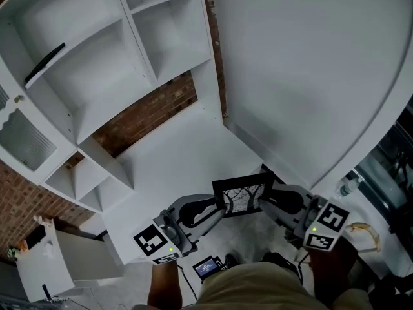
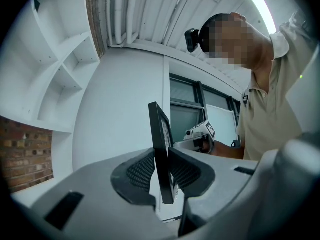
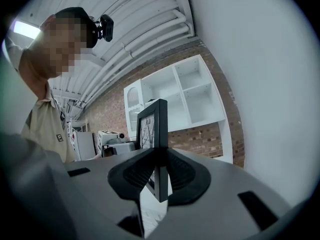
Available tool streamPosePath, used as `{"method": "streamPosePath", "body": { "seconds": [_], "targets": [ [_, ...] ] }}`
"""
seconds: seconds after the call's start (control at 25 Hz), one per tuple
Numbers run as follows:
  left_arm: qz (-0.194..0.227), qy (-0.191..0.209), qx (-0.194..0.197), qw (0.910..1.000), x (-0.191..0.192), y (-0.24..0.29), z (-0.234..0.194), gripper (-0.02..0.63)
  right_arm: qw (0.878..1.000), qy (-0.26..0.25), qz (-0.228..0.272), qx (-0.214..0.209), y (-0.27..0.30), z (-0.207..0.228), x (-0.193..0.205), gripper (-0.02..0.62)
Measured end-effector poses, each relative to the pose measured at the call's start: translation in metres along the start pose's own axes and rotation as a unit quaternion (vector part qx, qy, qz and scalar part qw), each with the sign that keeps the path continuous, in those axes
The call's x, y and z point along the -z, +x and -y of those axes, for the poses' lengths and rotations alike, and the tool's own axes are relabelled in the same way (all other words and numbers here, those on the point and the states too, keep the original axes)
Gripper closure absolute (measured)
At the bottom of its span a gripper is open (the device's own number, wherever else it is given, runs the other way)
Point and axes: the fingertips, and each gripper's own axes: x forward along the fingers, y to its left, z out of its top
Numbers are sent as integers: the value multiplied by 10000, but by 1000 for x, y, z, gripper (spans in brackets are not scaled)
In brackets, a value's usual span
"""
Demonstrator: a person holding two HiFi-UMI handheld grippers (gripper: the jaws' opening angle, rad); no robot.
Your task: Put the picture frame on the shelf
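A black picture frame (image 1: 243, 196) with a branch drawing hangs in the air between my two grippers in the head view. My left gripper (image 1: 222, 205) is shut on its left edge, and the frame (image 2: 161, 139) stands edge-on between the ribbed pads (image 2: 141, 171). My right gripper (image 1: 263, 201) is shut on the right edge, where the frame (image 3: 155, 129) again shows edge-on between the pads (image 3: 179, 173). The white shelf unit (image 1: 113, 57) with open compartments stands at the upper left, well apart from the frame.
A brick wall (image 1: 148, 115) shows behind the shelf unit. A large white curved panel (image 1: 310, 76) fills the right. A dark flat item (image 1: 44, 63) lies on an upper shelf. A white box (image 1: 45, 263) stands at the lower left.
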Motion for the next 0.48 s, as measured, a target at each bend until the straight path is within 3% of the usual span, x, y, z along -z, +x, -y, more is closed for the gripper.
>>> {"method": "streamPosePath", "body": {
  "seconds": [0.48],
  "targets": [
    [-80, -66, -612, 9981, 4, 24, -82, 525, 9981, 81, -119, -597, 57, 76, -12, 523]
  ]
}}
